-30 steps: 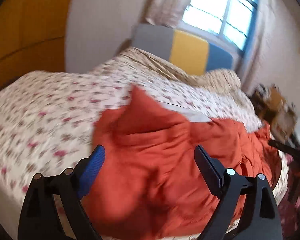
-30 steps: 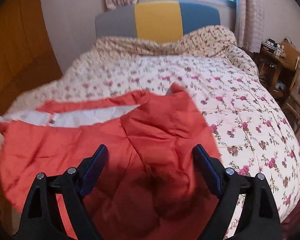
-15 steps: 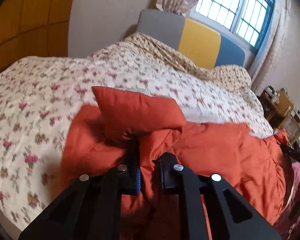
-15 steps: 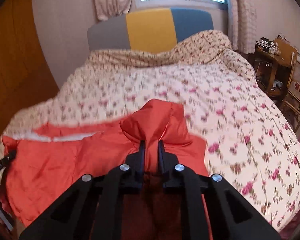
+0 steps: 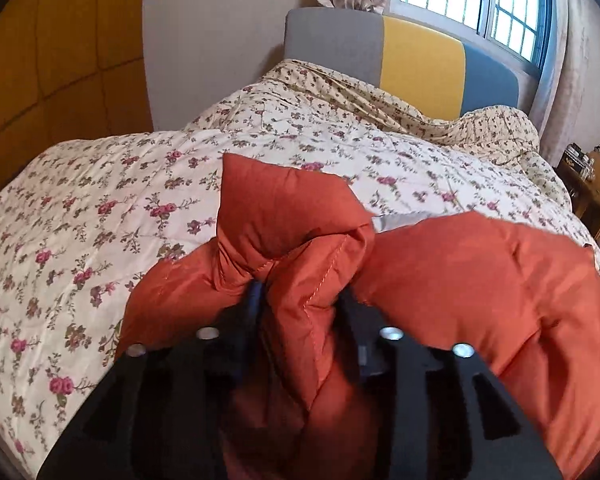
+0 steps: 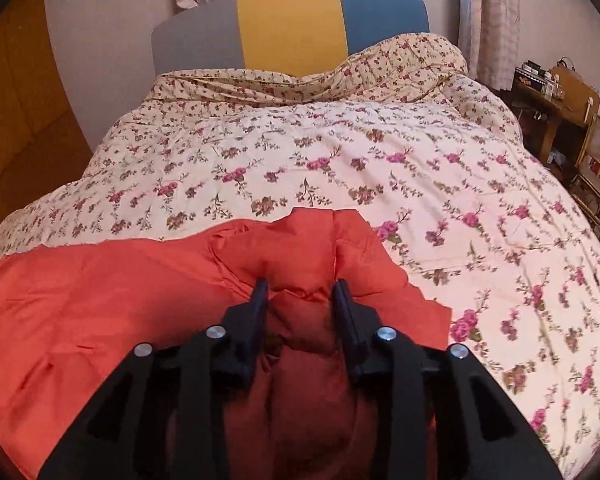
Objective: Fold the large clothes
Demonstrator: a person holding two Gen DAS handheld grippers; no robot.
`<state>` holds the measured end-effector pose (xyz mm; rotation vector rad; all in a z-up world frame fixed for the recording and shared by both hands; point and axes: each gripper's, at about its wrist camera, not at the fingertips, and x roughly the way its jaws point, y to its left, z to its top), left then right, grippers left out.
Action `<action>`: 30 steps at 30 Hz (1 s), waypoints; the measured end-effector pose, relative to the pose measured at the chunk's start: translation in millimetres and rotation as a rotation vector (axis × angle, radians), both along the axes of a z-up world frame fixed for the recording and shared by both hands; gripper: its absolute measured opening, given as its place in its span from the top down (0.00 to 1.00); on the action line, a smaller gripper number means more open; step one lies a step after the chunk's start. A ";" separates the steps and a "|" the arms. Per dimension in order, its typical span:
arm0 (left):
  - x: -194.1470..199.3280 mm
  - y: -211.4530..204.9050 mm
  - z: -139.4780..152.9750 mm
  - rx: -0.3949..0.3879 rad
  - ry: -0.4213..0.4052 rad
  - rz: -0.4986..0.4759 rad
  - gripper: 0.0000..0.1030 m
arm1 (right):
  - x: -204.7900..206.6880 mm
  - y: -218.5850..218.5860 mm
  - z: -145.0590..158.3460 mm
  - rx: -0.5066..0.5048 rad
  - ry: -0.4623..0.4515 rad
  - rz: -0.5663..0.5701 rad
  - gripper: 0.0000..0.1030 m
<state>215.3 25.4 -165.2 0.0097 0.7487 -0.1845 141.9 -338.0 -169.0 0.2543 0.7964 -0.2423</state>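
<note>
A large orange padded jacket (image 5: 480, 280) lies across the near end of a bed with a floral quilt (image 5: 100, 200). My left gripper (image 5: 300, 300) is shut on a bunched fold of the jacket, whose cloth hides the fingertips. A puffy corner of the jacket stands up just beyond it. In the right wrist view the jacket (image 6: 100, 300) spreads to the left. My right gripper (image 6: 300, 284) is shut on a thick padded fold of it, with the jaws held somewhat apart by the padding. A strip of grey lining (image 5: 400, 222) shows.
The floral quilt (image 6: 340, 160) covers the rest of the bed up to a grey, yellow and blue headboard (image 6: 292, 28) under a window. A wooden desk and chair (image 6: 560, 112) stand to the right of the bed. A yellow panelled wall (image 5: 40, 60) is on the left.
Both grippers were open above the jacket a second ago and have closed on folds of it. The jacket's edge has since been drawn nearer, showing more quilt beyond.
</note>
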 end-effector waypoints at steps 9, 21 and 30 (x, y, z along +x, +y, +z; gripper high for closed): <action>1.3 13.6 -18.0 -0.119 -0.029 -0.012 0.52 | -0.5 3.3 -20.1 -0.013 -0.037 -0.004 0.64; -8.4 5.0 -7.3 -0.054 -0.029 0.044 0.47 | 3.7 6.6 -24.9 -0.042 -0.033 -0.021 0.64; -47.5 -56.7 76.7 -0.068 -0.216 0.062 0.03 | 3.0 7.0 -24.4 -0.044 -0.036 -0.023 0.64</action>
